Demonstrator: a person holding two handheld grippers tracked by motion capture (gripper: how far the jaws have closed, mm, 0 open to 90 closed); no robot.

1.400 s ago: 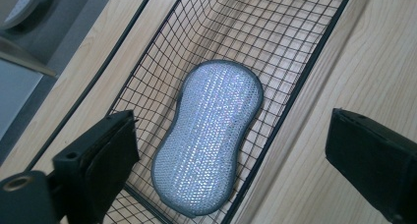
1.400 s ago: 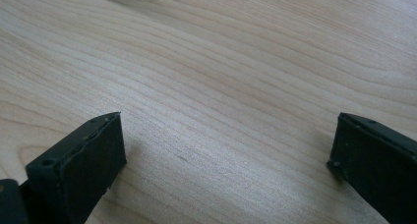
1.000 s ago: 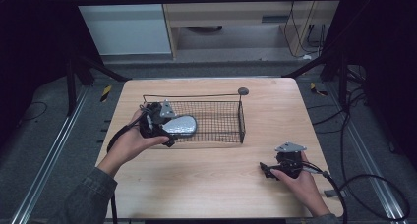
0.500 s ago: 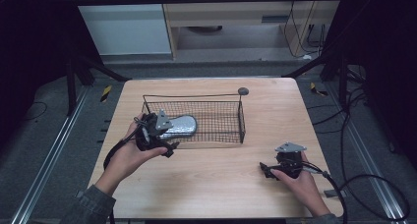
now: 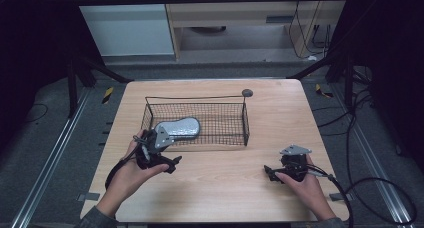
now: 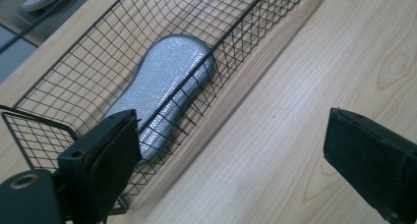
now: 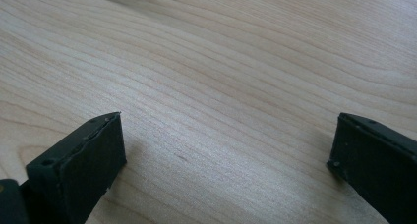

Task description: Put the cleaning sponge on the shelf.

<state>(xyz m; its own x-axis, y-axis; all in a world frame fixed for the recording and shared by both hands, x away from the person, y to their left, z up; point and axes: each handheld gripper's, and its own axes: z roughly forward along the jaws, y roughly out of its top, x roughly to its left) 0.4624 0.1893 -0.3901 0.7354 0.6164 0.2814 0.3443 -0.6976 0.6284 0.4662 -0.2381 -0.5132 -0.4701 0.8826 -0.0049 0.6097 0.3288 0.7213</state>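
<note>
The silver shoe insole (image 5: pixel 177 128) lies flat inside the black wire basket (image 5: pixel 235 138), at its left end, close to the near wall. My left tongs (image 5: pixel 170 164) are outside the basket, just in front of that near wall, over the bare wood. Their jaws have just been closing a bit, but they are apart and nothing is between them. My right tongs (image 5: pixel 270 173) rest low on the table (image 5: pixel 225 198), well away from the basket, jaws wide and holding nothing.

I think the wires could trip me up. If I bump the left tongs into the near wall, the light basket may slide or tip, and the insole could shift. That wall stands between my tongs and the insole. A small dark round thing (image 5: pixel 247 92) sits by the far right corner of the basket.
</note>
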